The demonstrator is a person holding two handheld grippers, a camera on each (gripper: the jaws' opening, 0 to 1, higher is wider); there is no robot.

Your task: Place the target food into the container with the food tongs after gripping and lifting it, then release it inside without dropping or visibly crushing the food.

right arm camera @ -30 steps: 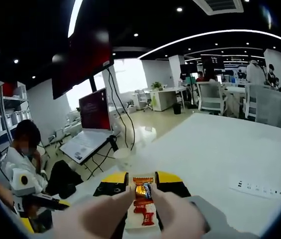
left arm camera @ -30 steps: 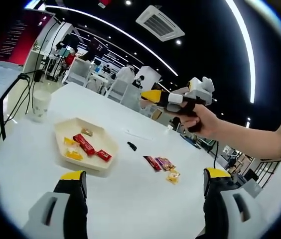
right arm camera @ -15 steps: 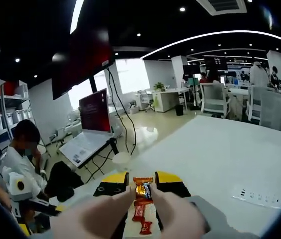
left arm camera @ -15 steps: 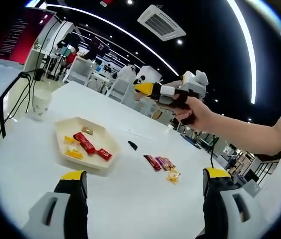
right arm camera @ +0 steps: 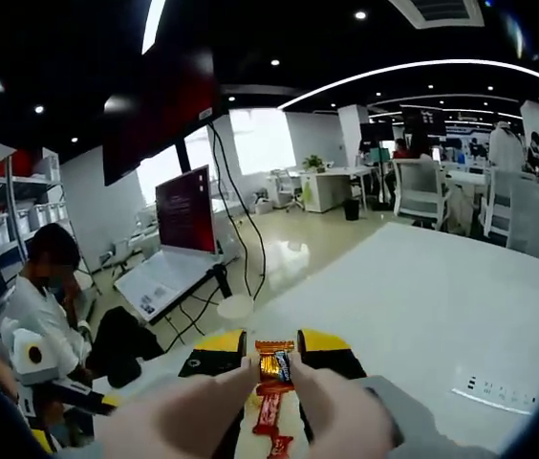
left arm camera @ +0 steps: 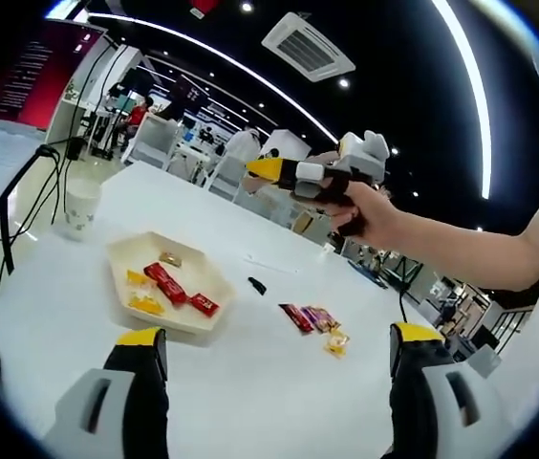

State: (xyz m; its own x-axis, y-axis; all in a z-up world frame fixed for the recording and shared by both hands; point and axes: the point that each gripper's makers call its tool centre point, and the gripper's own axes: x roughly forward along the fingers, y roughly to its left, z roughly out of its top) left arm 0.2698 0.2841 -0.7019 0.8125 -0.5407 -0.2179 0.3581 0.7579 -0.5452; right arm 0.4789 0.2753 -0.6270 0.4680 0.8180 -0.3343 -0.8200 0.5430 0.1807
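On the white table (left arm camera: pixel 250 335), a cream, shallow, angular plastic tray (left arm camera: pixel 169 284) is seen in the left gripper view, holding red-wrapped candy bars (left arm camera: pixel 165 282) and small yellow sweets (left arm camera: pixel 143 304); printing on the wrappers is too small to be read. Beside the tray, on the bare tabletop, a small loose pile of wrapped sweets (left arm camera: pixel 312 319) and a small black object (left arm camera: pixel 256 284) are noted. The left gripper (left arm camera: pixel 274 349) is held above the table with its yellow-tipped jaws spread wide and nothing between them. The right gripper (left arm camera: pixel 284 172) is seen raised above the tray, gripped by a hand (left arm camera: pixel 365 210). In the right gripper view, the right gripper's jaws are pressed onto an orange-and-gold wrapped candy (right arm camera: pixel 272 363), undeformed; its lettering cannot be made out.
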